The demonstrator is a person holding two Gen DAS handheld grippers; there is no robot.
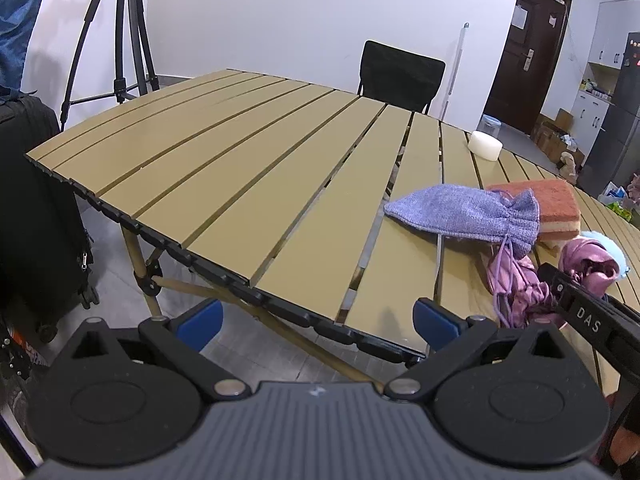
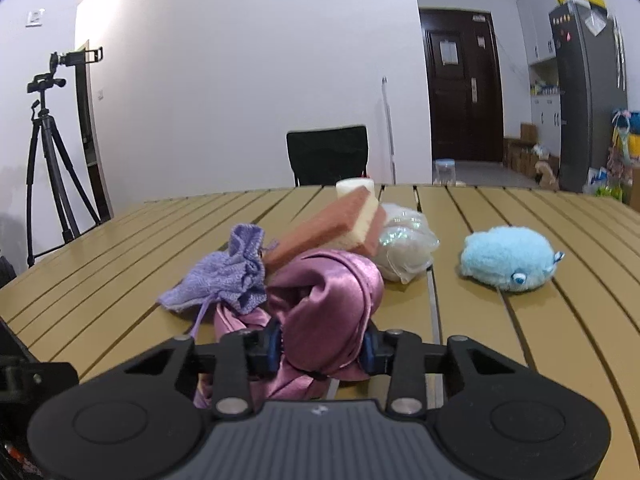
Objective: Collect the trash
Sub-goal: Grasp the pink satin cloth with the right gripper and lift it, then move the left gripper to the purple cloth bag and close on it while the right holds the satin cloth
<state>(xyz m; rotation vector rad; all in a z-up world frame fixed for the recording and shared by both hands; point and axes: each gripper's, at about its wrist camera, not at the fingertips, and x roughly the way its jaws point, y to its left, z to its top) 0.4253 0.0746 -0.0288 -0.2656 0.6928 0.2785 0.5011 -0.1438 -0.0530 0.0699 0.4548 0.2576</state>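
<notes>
The right tool point(image 2: 320, 350) pinches a crumpled, shiny pink satin cloth point(image 2: 328, 300) lying on the slatted desk point(image 2: 500, 340) near its front edge, with a purple knit pouch point(image 2: 224, 276) and a sponge point(image 2: 332, 228) behind, while the left tool point(image 1: 318, 320) stands wide and empty.

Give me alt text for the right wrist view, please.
The right gripper is closed on a crumpled pink satin cloth lying on the slatted tan table. Beside the cloth lie a purple drawstring pouch, an orange sponge, a clear plastic wad and, apart to the right, a blue plush toy.
</notes>
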